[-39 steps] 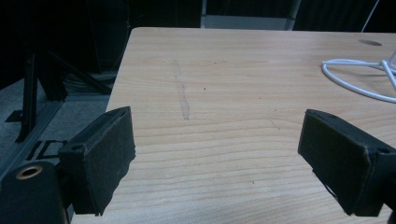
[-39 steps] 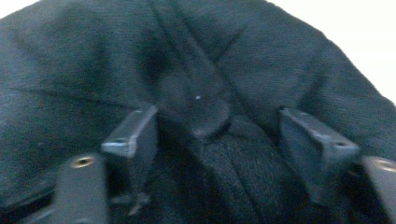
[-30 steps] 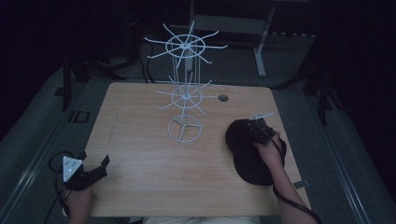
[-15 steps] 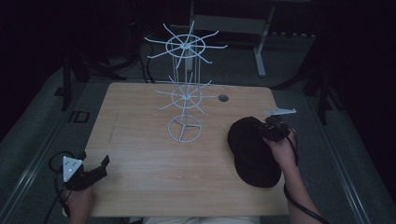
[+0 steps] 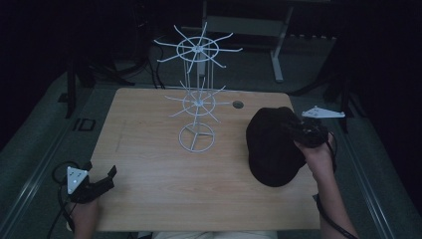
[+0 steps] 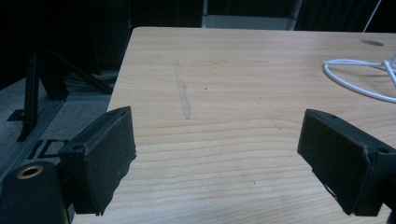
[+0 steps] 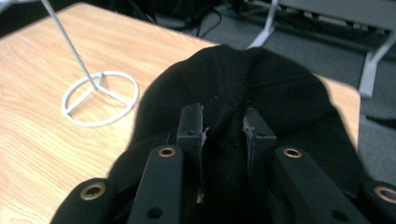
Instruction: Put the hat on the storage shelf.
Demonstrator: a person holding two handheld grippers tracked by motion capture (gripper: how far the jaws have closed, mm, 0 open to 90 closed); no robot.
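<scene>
Black cap (image 5: 272, 147) is pinched in the right gripper (image 7: 223, 135) at right, seemingly bound for the rack (image 5: 197, 94); left gripper (image 6: 217, 154) idles wide open, empty.

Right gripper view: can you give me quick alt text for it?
The right gripper has its two black fingers pinched on a fold of a black cap. Behind it to the left, the white wire rack's ring base sits on the wooden table.

Dim room, light wooden table (image 5: 149, 199), grey carpeted floor (image 5: 35, 144), white-legged desk frame (image 5: 276, 55) behind, darkness beyond
</scene>
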